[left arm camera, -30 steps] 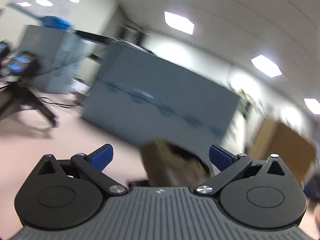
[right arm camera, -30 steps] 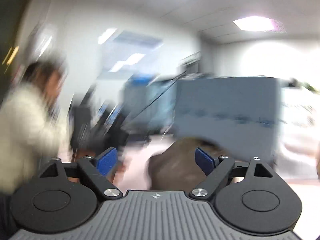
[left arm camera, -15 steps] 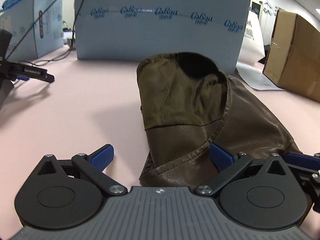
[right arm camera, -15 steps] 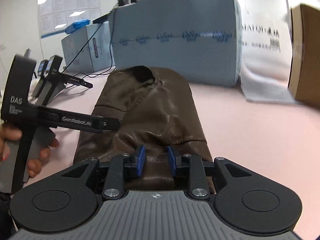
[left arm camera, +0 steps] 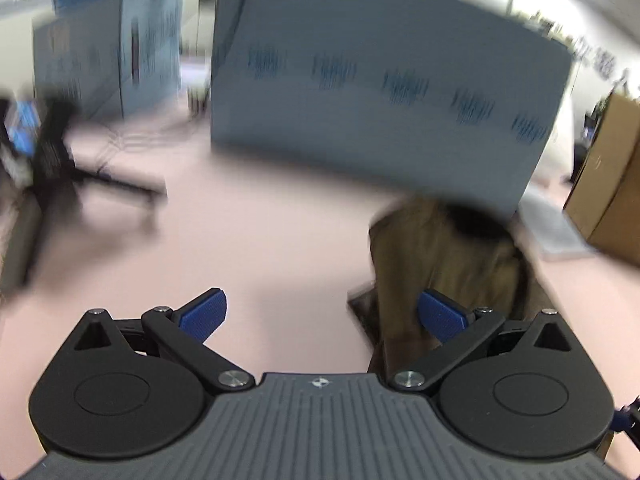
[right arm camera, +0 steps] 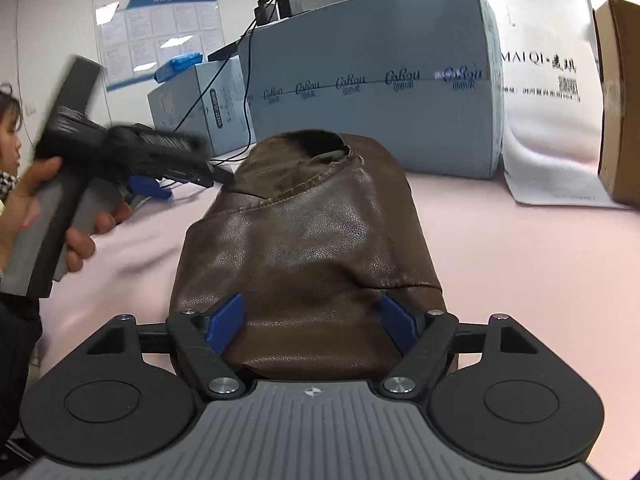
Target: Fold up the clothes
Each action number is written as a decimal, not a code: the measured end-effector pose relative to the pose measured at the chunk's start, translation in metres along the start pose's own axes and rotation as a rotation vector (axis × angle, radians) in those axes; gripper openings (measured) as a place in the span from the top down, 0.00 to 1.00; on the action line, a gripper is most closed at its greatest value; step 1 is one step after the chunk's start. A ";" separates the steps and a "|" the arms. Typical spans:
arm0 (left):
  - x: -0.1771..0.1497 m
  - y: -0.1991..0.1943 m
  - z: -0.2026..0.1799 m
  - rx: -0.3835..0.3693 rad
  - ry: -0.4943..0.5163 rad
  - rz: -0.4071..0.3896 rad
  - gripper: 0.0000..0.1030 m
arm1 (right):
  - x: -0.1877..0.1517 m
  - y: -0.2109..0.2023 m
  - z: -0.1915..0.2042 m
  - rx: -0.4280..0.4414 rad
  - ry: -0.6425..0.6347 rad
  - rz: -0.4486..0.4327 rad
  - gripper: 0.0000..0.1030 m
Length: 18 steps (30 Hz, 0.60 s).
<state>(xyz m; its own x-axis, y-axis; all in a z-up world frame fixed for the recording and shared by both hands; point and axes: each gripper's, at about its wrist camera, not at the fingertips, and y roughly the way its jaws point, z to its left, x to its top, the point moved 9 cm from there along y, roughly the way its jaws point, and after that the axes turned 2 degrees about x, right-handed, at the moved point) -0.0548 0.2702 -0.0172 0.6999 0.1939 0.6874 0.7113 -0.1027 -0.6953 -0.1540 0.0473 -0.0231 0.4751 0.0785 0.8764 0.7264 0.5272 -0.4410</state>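
Both wrist views forward, low, sharing jacket (right arm camera: 308, 240)

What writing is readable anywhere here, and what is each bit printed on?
"CoRou", repeated in a row: large pale blue box behind the brown leather jacket.
"MAIQI", then characters too small to read: white bag.
Wall poster and smaller blue box label: too small.
Left wrist view: blurred, unreadable.

One brown jacket (right arm camera: 308, 240), two blue boxes (right arm camera: 372, 96) (one cardboard box (right arm camera: 620, 100))
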 end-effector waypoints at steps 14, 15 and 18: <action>-0.008 0.032 -0.048 -0.209 -0.033 0.046 0.00 | 0.003 0.000 -0.004 0.030 0.060 0.002 0.19; -0.009 0.033 -0.050 -0.204 -0.024 0.039 0.00 | 0.003 0.000 -0.004 0.027 0.065 0.002 0.16; -0.009 0.035 -0.057 -0.187 0.005 0.019 0.01 | 0.005 -0.003 -0.007 0.029 0.088 -0.012 0.15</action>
<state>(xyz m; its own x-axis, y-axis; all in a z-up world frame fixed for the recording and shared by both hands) -0.0327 0.2090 -0.0357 0.7132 0.1855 0.6759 0.6973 -0.2859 -0.6573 -0.1506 0.0402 -0.0189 0.5087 -0.0019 0.8609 0.7186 0.5516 -0.4234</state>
